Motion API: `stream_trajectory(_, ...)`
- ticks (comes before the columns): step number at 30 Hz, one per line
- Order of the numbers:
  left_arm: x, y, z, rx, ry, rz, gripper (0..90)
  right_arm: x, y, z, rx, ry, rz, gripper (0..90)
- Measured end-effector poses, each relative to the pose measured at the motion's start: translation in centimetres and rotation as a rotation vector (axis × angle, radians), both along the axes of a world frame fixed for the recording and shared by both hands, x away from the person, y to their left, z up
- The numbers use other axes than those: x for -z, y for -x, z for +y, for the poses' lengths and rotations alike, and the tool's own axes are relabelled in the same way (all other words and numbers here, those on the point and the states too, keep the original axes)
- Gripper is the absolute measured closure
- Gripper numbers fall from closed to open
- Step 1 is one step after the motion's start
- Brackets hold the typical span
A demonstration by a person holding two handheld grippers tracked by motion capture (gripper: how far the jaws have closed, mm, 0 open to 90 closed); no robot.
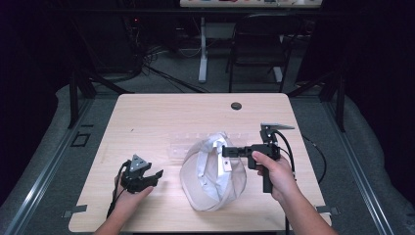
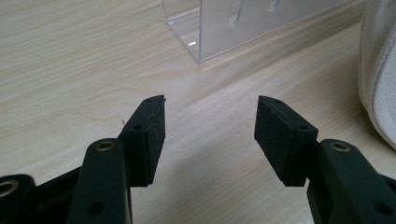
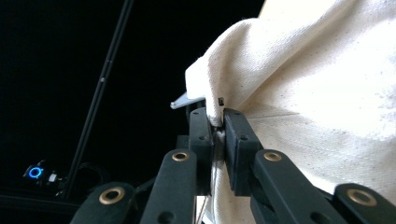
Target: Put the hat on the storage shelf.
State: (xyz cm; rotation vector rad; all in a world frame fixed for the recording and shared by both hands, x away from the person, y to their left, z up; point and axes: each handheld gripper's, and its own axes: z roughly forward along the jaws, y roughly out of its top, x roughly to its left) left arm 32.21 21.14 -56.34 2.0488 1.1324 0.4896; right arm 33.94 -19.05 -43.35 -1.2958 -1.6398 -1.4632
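Note:
A cream cloth cap [image 1: 211, 172] lies upside down in the middle of the table, its hollow facing up. My right gripper [image 1: 226, 152] comes in from the right, held level, and is shut on the cap's rim; in the right gripper view the black pads [image 3: 236, 140] pinch a fold of the cream cloth [image 3: 303, 93], with the cap's edge lifted. My left gripper [image 1: 155, 175] rests low on the table at the left of the cap, open, with nothing between its pads [image 2: 154, 135]. The cap's side [image 2: 378, 79] shows at the right edge of the left gripper view.
A clear plastic stand [image 1: 182, 144] lies on the table behind the cap, its corner [image 2: 205, 32] ahead of the left jaws. A dark round hole [image 1: 236, 105] sits near the table's far edge. A folding chair [image 1: 257, 44] and table legs stand beyond.

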Motion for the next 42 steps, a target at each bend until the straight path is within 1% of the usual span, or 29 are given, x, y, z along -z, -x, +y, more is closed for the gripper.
stream_trajectory(1,0.0,0.0,0.0,0.0,0.001,-0.004,43.5,-0.1,0.0,0.2,0.005,-0.014,-0.008,83.0)
stream_trajectory(3,0.0,0.1,-0.1,0.009,-0.006,-0.006,43.5,-0.4,0.1,0.2,0.005,-0.022,-0.012,83.0)
stream_trajectory(4,-0.1,0.1,-0.1,0.008,-0.002,-0.007,43.5,-0.5,0.1,0.2,0.005,-0.026,-0.018,83.0)
stream_trajectory(7,-0.1,0.2,-0.3,0.014,-0.004,-0.009,43.5,-0.8,0.0,0.2,0.022,-0.059,-0.03,83.0)
stream_trajectory(8,-0.2,0.3,-0.4,0.021,-0.009,-0.009,43.5,-0.9,0.0,0.2,0.021,-0.062,-0.029,83.0)
stream_trajectory(10,-0.2,0.4,-0.6,0.026,-0.006,-0.014,43.5,-1.1,0.1,0.1,0.026,-0.087,-0.041,83.0)
stream_trajectory(14,-0.4,0.8,-1.1,0.043,0.004,-0.027,43.5,-1.4,0.0,-0.1,0.05,-0.114,-0.06,83.0)
stream_trajectory(16,-0.6,1.0,-1.5,0.06,0.006,-0.041,43.5,-1.4,-0.1,-0.4,0.07,-0.138,-0.066,83.0)
stream_trajectory(18,-0.9,1.4,-2.1,0.074,0.011,-0.055,43.5,-1.5,-0.2,-0.6,0.079,-0.15,-0.071,83.0)
stream_trajectory(21,-1.3,2.1,-3.0,0.11,0.017,-0.076,43.3,-1.6,-0.3,-0.6,0.1,-0.163,-0.085,83.0)
stream_trajectory(23,-1.6,2.6,-3.7,0.136,0.019,-0.097,43.3,-1.7,-0.4,-0.5,0.105,-0.174,-0.099,83.0)
stream_trajectory(25,-1.9,3.2,-4.5,0.171,0.025,-0.11,43.1,-1.7,-0.4,-0.4,0.108,-0.183,-0.108,83.0)
stream_trajectory(27,-2.2,3.6,-5.0,0.195,0.026,-0.122,42.6,-1.9,-0.4,-0.1,0.129,-0.191,-0.12,83.0)
stream_trajectory(30,-2.6,4.4,-5.9,0.233,0.022,-0.145,42.6,-2.1,-0.5,0.1,0.144,-0.213,-0.122,83.0)
stream_trajectory(33,-2.9,4.9,-6.5,0.25,0.023,-0.167,42.3,-2.1,-0.6,0.3,0.16,-0.237,-0.123,83.0)
stream_trajectory(36,-3.3,5.4,-7.0,0.269,0.028,-0.178,42.3,-2.4,-0.7,0.3,0.164,-0.238,-0.121,83.0)
stream_trajectory(37,-3.4,5.5,-7.2,0.276,0.035,-0.178,42.3,-2.5,-0.8,0.4,0.17,-0.25,-0.121,82.9)
stream_trajectory(38,-3.5,5.6,-7.4,0.292,0.044,-0.176,42.3,-2.7,-0.8,0.4,0.169,-0.251,-0.12,83.0)
stream_trajectory(40,-3.6,5.8,-7.7,0.305,0.041,-0.183,42.6,-3.1,-0.9,0.3,0.176,-0.245,-0.127,83.0)
stream_trajectory(41,-3.7,6.0,-8.0,0.314,0.04,-0.187,42.7,-3.3,-1.0,0.4,0.178,-0.25,-0.13,83.0)
stream_trajectory(42,-3.8,6.1,-8.2,0.321,0.039,-0.191,42.8,-3.6,-1.0,0.4,0.192,-0.255,-0.126,83.0)
